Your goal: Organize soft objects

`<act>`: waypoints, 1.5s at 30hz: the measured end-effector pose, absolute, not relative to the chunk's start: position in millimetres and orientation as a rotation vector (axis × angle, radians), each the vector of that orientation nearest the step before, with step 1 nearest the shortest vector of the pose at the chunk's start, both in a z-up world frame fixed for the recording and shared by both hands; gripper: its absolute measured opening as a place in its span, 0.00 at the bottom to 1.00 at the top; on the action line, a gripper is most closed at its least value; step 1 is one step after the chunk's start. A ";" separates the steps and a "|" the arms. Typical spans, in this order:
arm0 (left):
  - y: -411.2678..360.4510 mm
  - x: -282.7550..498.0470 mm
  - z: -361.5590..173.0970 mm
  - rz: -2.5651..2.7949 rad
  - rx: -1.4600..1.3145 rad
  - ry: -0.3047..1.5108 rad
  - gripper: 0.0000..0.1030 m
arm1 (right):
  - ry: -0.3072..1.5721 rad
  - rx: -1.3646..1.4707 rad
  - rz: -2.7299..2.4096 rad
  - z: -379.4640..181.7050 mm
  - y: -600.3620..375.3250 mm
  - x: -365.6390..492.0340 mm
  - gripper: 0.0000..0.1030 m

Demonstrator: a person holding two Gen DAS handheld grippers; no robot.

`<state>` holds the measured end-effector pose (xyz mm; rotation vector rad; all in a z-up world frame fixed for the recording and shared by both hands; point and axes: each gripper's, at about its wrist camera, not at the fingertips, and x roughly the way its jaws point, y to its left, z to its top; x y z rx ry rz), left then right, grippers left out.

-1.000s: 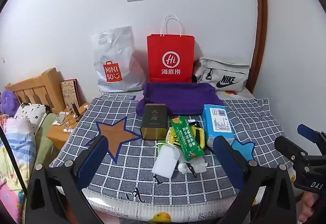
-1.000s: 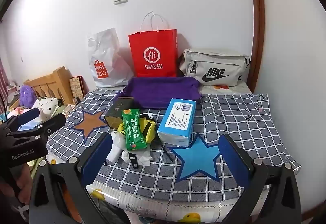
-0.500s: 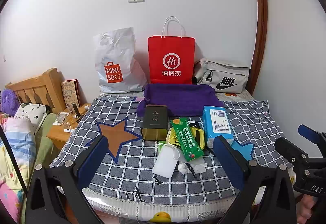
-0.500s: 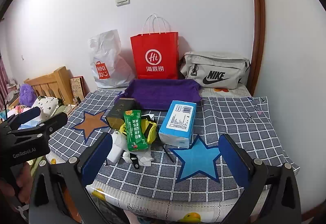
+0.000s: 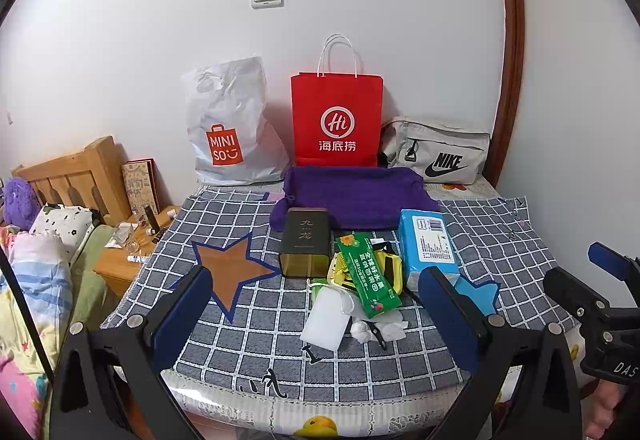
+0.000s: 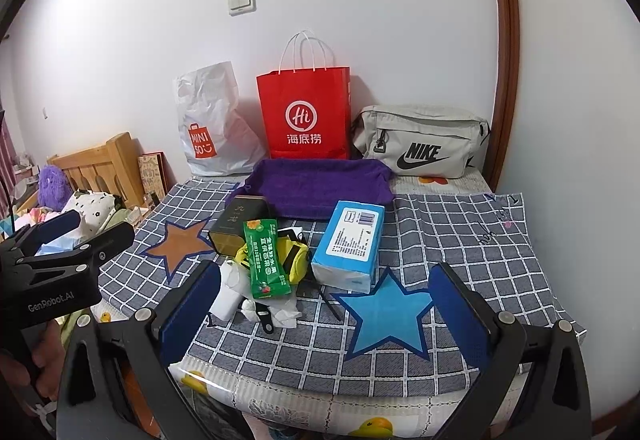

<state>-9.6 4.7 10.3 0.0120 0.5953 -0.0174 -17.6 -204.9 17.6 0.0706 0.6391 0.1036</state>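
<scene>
Several small things lie heaped on the checked cloth (image 5: 500,236), and the blue tissue pack (image 5: 429,245) serves as the landmark among them. Just left of the tissue pack a green snack packet (image 5: 368,275) rests tilted over a yellow pouch (image 6: 295,256), and left of that stands a dark tin (image 5: 306,243). In front of the tissue pack, towards the cameras, lie a white pad (image 5: 325,319) and crumpled white tissue (image 5: 390,329), with a thin black item that cannot be made out among them. Directly behind the tissue pack a folded purple towel (image 5: 354,196) is spread, the tin touching its front edge. Further behind, against the wall, stand a white plastic bag (image 5: 232,124), a red paper bag (image 5: 337,122) and a grey waist bag (image 5: 440,152). A blue star (image 6: 386,314) on the cloth sits just in front of the tissue pack, an orange star (image 5: 234,272) well to its left. Both grippers hover at the near edge of the cloth, short of the heap: the left gripper (image 5: 316,304) has its jaws spread wide and empty, and the right gripper (image 6: 324,304) likewise gapes with nothing between its pads.
</scene>
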 end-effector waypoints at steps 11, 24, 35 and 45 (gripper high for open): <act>6.3 -9.3 11.2 -0.014 0.013 0.597 1.00 | 0.633 0.063 0.106 19.7 -202.4 -20.6 0.99; 7.3 -10.1 11.9 -0.015 0.013 0.595 1.00 | 0.628 0.058 0.113 21.2 -199.5 -22.4 0.99; 8.6 -11.9 14.2 -0.017 0.013 0.590 1.00 | 0.622 0.058 0.115 21.6 -197.9 -25.2 0.99; 7.5 -16.8 16.0 -0.022 0.015 0.583 1.00 | 0.618 0.062 0.116 21.9 -201.1 -27.1 0.99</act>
